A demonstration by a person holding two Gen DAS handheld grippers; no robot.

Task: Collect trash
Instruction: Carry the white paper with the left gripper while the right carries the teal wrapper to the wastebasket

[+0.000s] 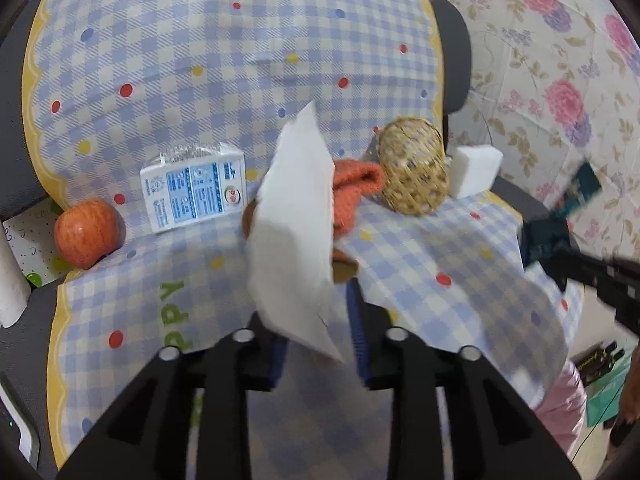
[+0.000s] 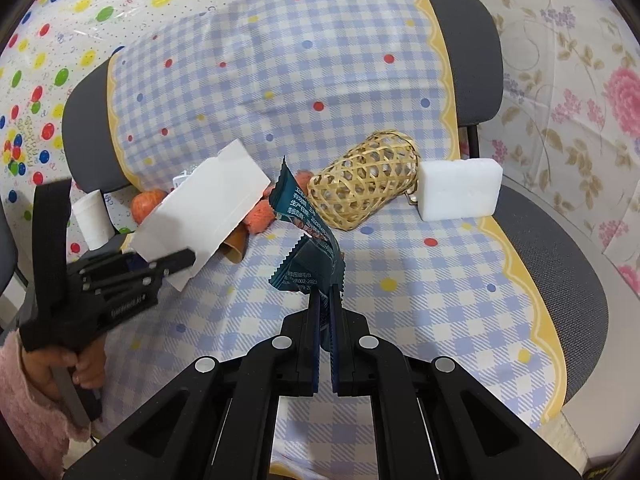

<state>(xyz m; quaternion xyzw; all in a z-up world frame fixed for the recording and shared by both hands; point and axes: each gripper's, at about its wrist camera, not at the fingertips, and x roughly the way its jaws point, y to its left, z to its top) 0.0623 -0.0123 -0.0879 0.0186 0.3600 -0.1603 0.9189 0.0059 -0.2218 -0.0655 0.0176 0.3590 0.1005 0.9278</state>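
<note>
My left gripper [image 1: 318, 320] holds a white sheet of paper [image 1: 294, 232] above the chair seat; the sheet stands up between the fingers, which look partly apart. In the right wrist view the left gripper [image 2: 176, 264] shows at the left with the same paper [image 2: 204, 212]. My right gripper [image 2: 326, 300] is shut on a dark teal wrapper [image 2: 308, 236] and holds it above the seat. In the left wrist view that wrapper [image 1: 576, 192] is blurred at the right edge.
On the checked cloth [image 2: 420, 292] over the chair lie a bamboo basket [image 2: 364, 180], a white foam block [image 2: 460, 188], an orange knit cloth [image 1: 356, 192], a milk carton [image 1: 192, 192], an apple [image 1: 86, 232] and a brown piece [image 2: 234, 246]. A paper roll [image 2: 92, 216] stands at the left.
</note>
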